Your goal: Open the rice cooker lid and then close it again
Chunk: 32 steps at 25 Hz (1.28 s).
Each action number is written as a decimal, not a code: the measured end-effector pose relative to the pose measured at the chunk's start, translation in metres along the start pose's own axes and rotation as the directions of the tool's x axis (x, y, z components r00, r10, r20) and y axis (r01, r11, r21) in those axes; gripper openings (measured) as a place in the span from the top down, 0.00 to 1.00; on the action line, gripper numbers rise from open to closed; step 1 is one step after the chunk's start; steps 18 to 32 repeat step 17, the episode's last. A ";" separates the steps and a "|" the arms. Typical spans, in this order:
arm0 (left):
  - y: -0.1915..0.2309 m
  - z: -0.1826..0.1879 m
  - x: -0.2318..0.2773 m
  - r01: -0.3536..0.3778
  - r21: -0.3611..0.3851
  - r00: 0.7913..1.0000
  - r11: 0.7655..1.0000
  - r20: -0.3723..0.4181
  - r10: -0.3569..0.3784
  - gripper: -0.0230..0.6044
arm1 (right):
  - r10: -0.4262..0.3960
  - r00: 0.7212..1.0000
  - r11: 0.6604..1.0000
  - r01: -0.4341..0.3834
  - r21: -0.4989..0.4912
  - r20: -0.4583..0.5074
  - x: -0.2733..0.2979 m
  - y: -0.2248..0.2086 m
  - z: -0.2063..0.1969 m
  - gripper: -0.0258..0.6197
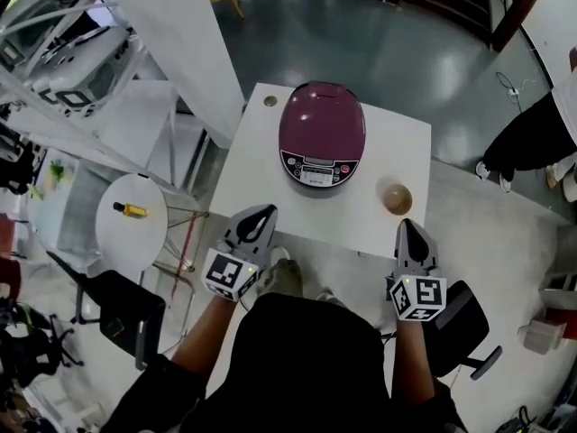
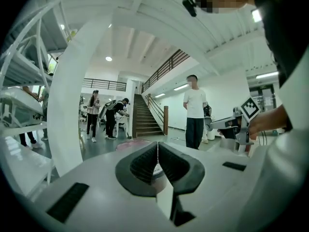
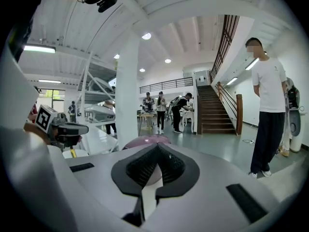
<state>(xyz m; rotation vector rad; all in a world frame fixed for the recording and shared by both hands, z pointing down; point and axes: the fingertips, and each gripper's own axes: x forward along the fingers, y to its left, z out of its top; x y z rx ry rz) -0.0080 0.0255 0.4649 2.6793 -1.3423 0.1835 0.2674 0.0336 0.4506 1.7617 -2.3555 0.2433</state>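
Observation:
A maroon rice cooker [image 1: 322,131] with its lid down stands on the white table [image 1: 261,183], its control panel facing me. My left gripper [image 1: 262,213] is shut and empty over the table's near edge, left of the cooker. My right gripper [image 1: 406,225] is shut and empty at the near right edge. In the left gripper view the shut left gripper [image 2: 158,150] points over the cooker's top [image 2: 128,144]. The right gripper view shows the shut right gripper [image 3: 157,152] in front of the maroon lid [image 3: 141,141].
A brown cup [image 1: 398,198] sits on the table's right side, just beyond my right gripper. A small round hole [image 1: 270,101] marks the far left corner. A round side table [image 1: 131,233] with a yellow bottle [image 1: 130,209] stands to the left. White shelving [image 1: 63,61] and a pillar [image 1: 185,34] lie beyond.

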 end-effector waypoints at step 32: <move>-0.098 0.000 -0.057 -0.104 0.000 0.994 0.995 0.030 0.104 0.95 | 0.045 0.999 0.998 -0.046 0.050 0.016 -0.089 -0.029 -0.033 0.96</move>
